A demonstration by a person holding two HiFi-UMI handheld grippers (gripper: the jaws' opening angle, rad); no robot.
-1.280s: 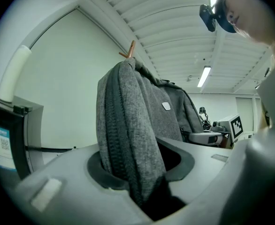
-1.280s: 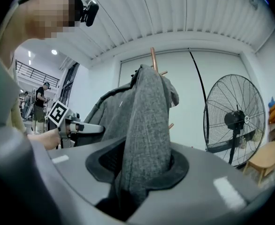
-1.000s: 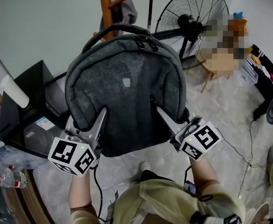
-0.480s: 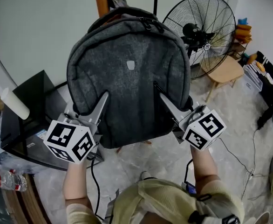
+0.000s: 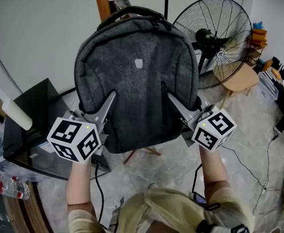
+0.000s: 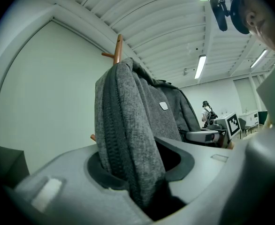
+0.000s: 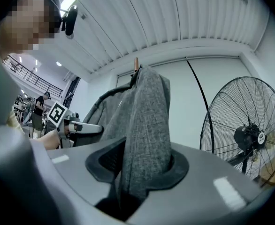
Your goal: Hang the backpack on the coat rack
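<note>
The left gripper (image 5: 106, 108) pinches one side edge of the grey fabric backpack (image 5: 137, 76). In the left gripper view the zipped side seam sits wedged between the two jaws, which press on the cloth. The right gripper (image 5: 175, 105) clamps the opposite side edge in the same way, with a fold of grey fabric squeezed between its jaws in the right gripper view.

Between the two grips the backpack hangs upright in the air, well clear of the floor, with its front panel and small badge facing the person. Its black arched carry handle (image 5: 131, 12) stands free at the top. Just behind and above the handle rises the brown wooden coat rack (image 5: 102, 1). Both gripper views show the rack's tip poking out above the top of the bag. I cannot tell whether the handle touches the post.

By my reading, the pick-up and the carry to the rack are done and the hanging itself is not. The handle loop appears to be on no peg, and the whole weight of the bag rests on the two grips. What is left is to raise the handle over a peg, lower it until the loop catches, then open both grippers.
</note>
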